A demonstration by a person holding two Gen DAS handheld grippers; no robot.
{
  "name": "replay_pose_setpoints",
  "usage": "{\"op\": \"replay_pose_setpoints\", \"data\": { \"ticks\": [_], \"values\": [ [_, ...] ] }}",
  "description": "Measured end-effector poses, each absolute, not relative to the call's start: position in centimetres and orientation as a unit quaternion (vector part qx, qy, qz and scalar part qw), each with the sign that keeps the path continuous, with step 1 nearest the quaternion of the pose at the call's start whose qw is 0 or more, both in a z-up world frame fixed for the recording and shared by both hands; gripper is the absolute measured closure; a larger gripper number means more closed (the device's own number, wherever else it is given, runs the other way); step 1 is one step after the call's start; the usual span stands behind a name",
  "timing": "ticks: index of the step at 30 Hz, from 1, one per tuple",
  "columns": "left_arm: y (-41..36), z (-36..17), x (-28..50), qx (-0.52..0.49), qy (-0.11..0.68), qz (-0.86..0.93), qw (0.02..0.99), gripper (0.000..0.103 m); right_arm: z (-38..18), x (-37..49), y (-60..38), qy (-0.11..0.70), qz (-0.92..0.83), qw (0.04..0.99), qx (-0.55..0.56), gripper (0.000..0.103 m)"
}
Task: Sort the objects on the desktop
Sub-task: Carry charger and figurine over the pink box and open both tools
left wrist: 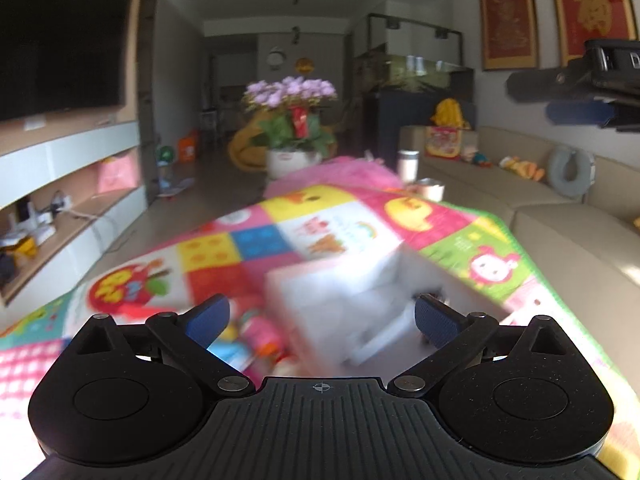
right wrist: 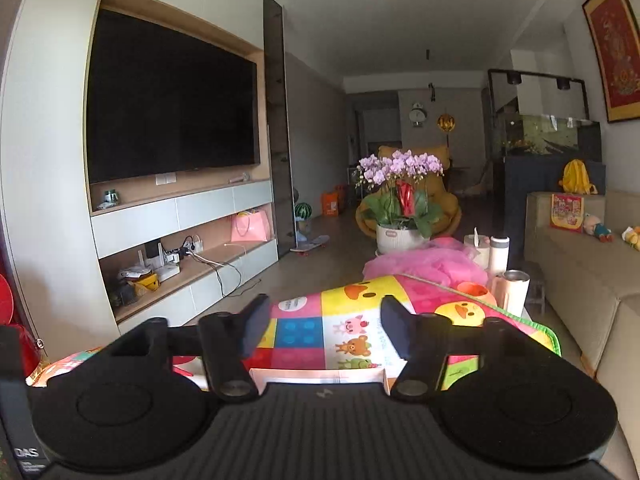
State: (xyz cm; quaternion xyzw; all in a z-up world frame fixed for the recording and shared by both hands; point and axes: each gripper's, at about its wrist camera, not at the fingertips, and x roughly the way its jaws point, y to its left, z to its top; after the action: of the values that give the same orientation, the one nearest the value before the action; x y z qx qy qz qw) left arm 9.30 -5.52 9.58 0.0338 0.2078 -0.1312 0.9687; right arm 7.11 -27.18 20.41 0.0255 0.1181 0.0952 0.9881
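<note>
Below the left gripper (left wrist: 322, 320), on a bench spread with a bright patchwork play mat (left wrist: 288, 236), sits a white box (left wrist: 344, 300), blurred but seemingly an open organiser with compartments. To its left, by the left pad, lies a small clutter of colourful objects (left wrist: 256, 336) too smeared to name. The left jaws stand wide apart with nothing pressed between them; the box shows beyond the gap, not in it. The right gripper (right wrist: 320, 330) points nearly level over the same mat, its jaws part open and empty, only the mat's cartoon squares showing between them, and a pale box edge (right wrist: 320, 376) just under its nose. The right gripper also shows high in the left wrist view, above the beige sofa (left wrist: 560, 240). My reading is that neither hand carries anything, so the sorting is between items: something may have been let go, or the next pick is not yet begun. The next move calls for lowering one gripper toward the loose objects beside the box, lining the jaws around a single piece, and closing before carrying it over a compartment.
</note>
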Motion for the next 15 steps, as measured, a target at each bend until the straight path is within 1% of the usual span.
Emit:
{"op": "replay_pose_setpoints", "data": {
  "ticks": [1,3,8,15],
  "values": [
    [-4.6,8.7,8.2,0.041,0.209,-0.119,0.97,0.001,20.0,7.0,-27.4,0.116,0.094,0.988,0.03,0.031],
    [-3.3,7.2,6.5,0.052,0.216,-0.102,0.97,0.0,19.1,7.2,-27.7,0.122,0.089,0.988,0.042,0.027],
    [0.1,4.2,2.9,0.046,0.253,-0.066,0.964,0.0,16.6,9.1,-26.3,0.17,0.099,0.98,0.038,0.026],
    [4.2,2.5,1.8,0.047,0.254,0.027,0.966,0.0,13.4,9.6,-17.6,0.194,0.15,0.968,-0.063,0.027]
  ]
}}
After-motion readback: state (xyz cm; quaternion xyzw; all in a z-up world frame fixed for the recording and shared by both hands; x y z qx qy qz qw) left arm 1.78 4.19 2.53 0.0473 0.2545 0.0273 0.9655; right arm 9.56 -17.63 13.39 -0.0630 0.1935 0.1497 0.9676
